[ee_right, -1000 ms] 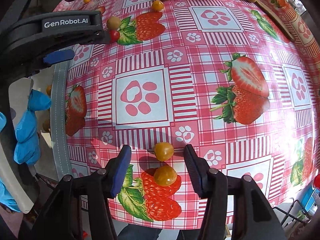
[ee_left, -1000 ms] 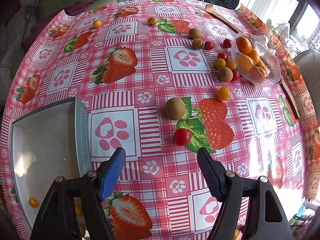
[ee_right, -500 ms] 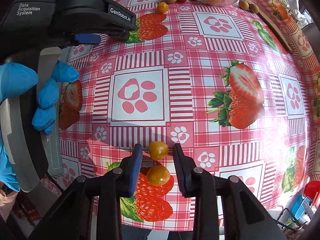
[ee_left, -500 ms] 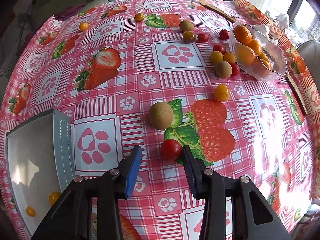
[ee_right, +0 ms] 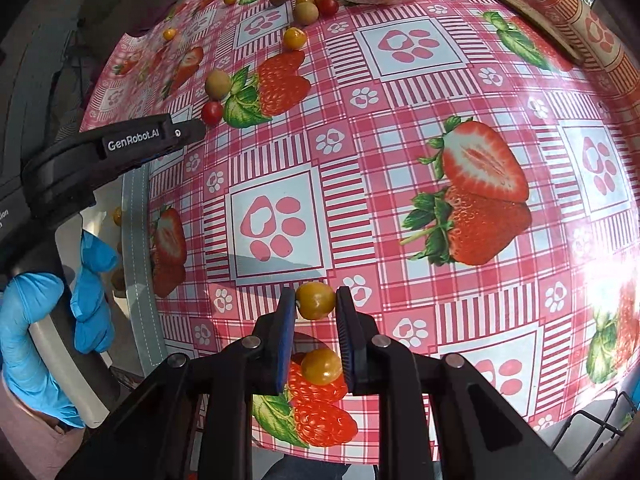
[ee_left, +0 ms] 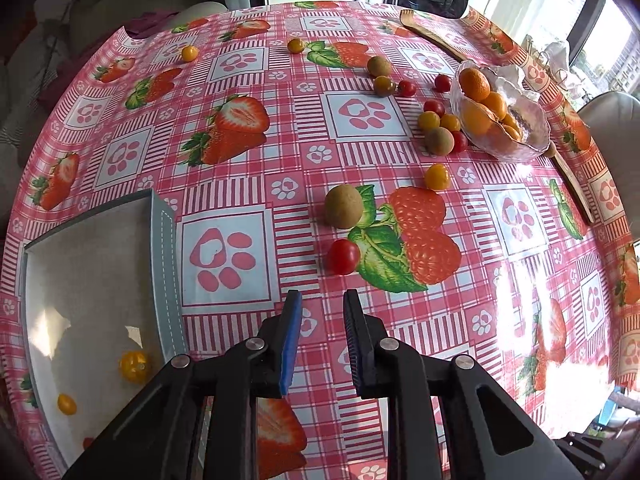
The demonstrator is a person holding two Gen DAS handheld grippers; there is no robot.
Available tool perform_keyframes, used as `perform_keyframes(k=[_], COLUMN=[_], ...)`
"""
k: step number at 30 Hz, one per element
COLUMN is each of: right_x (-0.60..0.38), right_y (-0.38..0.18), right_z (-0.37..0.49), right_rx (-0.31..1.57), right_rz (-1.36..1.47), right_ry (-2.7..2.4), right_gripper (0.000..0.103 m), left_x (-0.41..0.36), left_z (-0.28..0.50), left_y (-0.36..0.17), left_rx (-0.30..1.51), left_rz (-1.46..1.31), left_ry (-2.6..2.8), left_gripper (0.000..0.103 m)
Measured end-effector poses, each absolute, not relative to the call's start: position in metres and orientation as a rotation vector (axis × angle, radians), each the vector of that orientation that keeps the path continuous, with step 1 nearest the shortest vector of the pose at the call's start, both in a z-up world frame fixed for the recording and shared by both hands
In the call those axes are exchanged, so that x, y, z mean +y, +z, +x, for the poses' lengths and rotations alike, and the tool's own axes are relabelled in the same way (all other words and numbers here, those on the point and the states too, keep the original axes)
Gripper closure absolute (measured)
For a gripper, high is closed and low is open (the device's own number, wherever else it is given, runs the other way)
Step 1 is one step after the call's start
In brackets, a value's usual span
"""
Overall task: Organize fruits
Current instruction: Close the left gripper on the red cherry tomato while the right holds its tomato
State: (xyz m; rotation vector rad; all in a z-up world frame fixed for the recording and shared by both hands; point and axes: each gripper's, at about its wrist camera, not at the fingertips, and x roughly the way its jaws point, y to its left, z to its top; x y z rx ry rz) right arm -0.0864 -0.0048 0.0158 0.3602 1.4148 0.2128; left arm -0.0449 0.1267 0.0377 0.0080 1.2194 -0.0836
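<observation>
Fingers of the right gripper (ee_right: 316, 304) have pinched in on a yellow cherry tomato (ee_right: 315, 301), the blue pads touching it on either flank right at their tips, while a second yellow cherry tomato (ee_right: 321, 367) lies on the tablecloth (ee_right: 400, 128) below, seen in the gap nearer the hinge and apparently not gripped. The left gripper (ee_left: 319, 304) has its fingers drawn nearly together with nothing between them; the red cherry tomato (ee_left: 343, 257) sits just ahead of their tips, untouched, beside a brown round fruit (ee_left: 344, 211). To the left lies a grey tray (ee_left: 162, 264) holding a few small yellow tomatoes, and further off a glass bowl (ee_left: 528, 148) of oranges stands among more scattered tomatoes and brown fruits. A cherry tomato is light, smooth-skinned and round, so it will probably roll or squirt out of a tip grip if squeezed off-centre, and its thin skin could split under hard pressure. The safest hold seems to be across its widest part, deeper between the pads, with gentle force. The left hand (ee_right: 48, 320), in a blue glove, holds its gripper over the tray's edge.
</observation>
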Motion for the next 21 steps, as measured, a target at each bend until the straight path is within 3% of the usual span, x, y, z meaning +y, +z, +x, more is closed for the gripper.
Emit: perform_keyframes(k=[11, 12, 13, 15, 21], right_x=[-0.02, -0.02, -0.018, -0.015, -0.014], right_y=[0.02, 0.021, 0.021, 0.021, 0.02], right_z=[-0.078, -0.079, -0.078, -0.079, -0.079], right_rx=[1.42, 1.422, 1.424, 1.429, 1.43], right_rz=[0.363, 0.359, 0.355, 0.352, 0.373], right_ry=[0.186, 0.185, 0.184, 0.185, 0.183], right_gripper=[0.081, 0.081, 0.081, 0.081, 0.081], left_x=[0.146, 0.145, 0.144, 0.14, 0.132], left_z=[-0.059, -0.055, -0.051, -0.044, -0.018], left_y=[0.04, 0.04, 0.039, 0.039, 0.024], left_rx=[1.224, 1.218, 1.213, 1.17, 1.175], left_rz=[-0.029, -0.039, -0.045, -0.048, 0.0], left_ry=[-0.081, -0.085, -0.086, -0.069, -0.044], left_gripper=[0.079, 0.075, 0.051, 0.025, 0.025])
